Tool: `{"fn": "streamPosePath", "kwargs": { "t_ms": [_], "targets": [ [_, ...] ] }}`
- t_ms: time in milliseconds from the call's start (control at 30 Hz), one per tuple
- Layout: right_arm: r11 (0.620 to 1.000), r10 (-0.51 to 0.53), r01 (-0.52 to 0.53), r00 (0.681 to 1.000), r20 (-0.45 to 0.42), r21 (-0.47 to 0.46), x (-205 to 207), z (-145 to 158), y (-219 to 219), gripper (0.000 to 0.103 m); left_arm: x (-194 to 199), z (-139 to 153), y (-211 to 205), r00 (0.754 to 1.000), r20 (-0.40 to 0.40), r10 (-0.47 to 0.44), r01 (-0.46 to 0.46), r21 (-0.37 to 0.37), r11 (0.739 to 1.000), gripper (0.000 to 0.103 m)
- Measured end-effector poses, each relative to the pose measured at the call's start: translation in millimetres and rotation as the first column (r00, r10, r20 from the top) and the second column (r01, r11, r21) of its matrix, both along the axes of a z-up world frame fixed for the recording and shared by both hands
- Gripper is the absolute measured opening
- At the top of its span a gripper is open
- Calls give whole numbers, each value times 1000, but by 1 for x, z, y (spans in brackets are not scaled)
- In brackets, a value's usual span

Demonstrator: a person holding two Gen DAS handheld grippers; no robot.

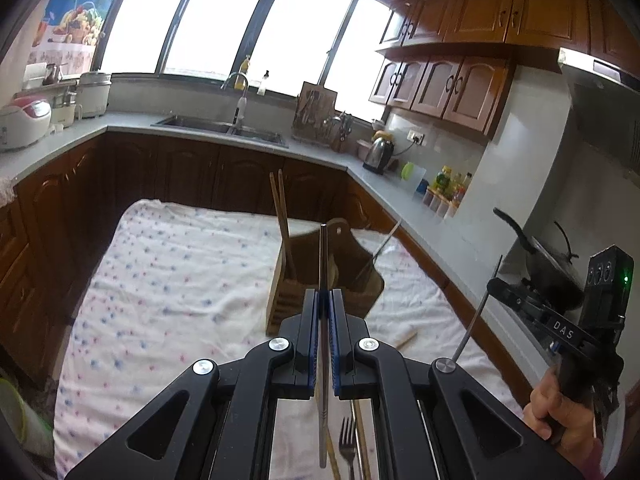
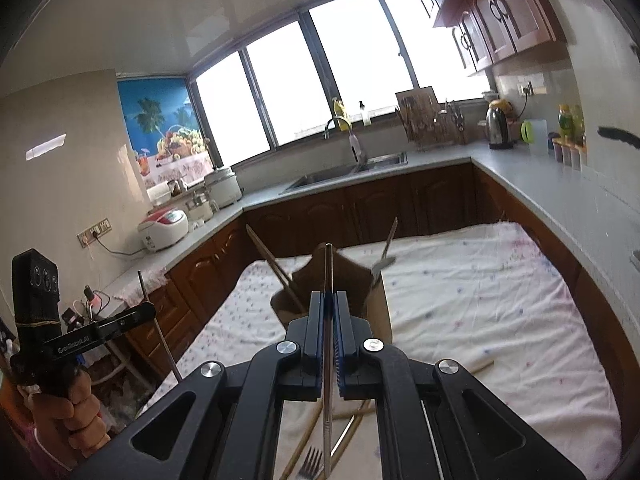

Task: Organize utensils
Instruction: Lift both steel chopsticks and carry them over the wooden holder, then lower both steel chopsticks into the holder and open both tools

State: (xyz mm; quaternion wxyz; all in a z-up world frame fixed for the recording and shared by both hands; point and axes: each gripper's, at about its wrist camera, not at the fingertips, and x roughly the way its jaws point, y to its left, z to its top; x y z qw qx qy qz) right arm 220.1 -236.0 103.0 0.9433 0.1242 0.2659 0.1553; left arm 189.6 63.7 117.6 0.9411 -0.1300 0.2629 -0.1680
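Note:
A wooden utensil holder (image 1: 320, 280) stands on the cloth-covered table (image 1: 168, 280); it also shows in the right wrist view (image 2: 360, 292). It holds wooden chopsticks (image 1: 280, 208) and a metal spoon (image 2: 382, 262). My left gripper (image 1: 325, 300) is shut on a metal chopstick (image 1: 323, 252), held upright before the holder. My right gripper (image 2: 329, 300) is shut on another metal chopstick (image 2: 328, 268). Each gripper shows in the other's view, the right one (image 1: 560, 320) and the left one (image 2: 80, 332). A fork (image 1: 347, 444) and loose wooden chopsticks (image 2: 308, 436) lie on the cloth below.
Grey counters wrap round the table, with a sink (image 1: 224, 126), a kettle (image 1: 378, 154), rice cookers (image 1: 24, 124) and a dish rack (image 1: 316, 116). A black pan (image 1: 552, 268) sits at the right. Dark wooden cabinets stand below the counters.

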Motion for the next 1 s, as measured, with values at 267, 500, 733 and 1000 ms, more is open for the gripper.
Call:
{"fn": "streamPosePath", "kwargs": {
  "t_ms": [267, 500, 733, 1000],
  "targets": [
    [1000, -11, 10, 998, 56, 12, 39, 18, 1, 5, 32, 11, 3, 998, 52, 18, -17, -23, 1000, 3],
    [999, -9, 6, 996, 91, 32, 78, 31, 3, 5, 68, 20, -3, 993, 116, 32, -30, -15, 999, 3],
    [1000, -20, 17, 991, 132, 24, 113, 38, 4, 5, 112, 18, -7, 985, 159, 61, -58, -27, 998, 3],
    [999, -45, 41, 987, 154, 29, 142, 26, 3, 5, 166, -4, -11, 972, 197, 129, -116, -78, 990, 3]
  ]
}}
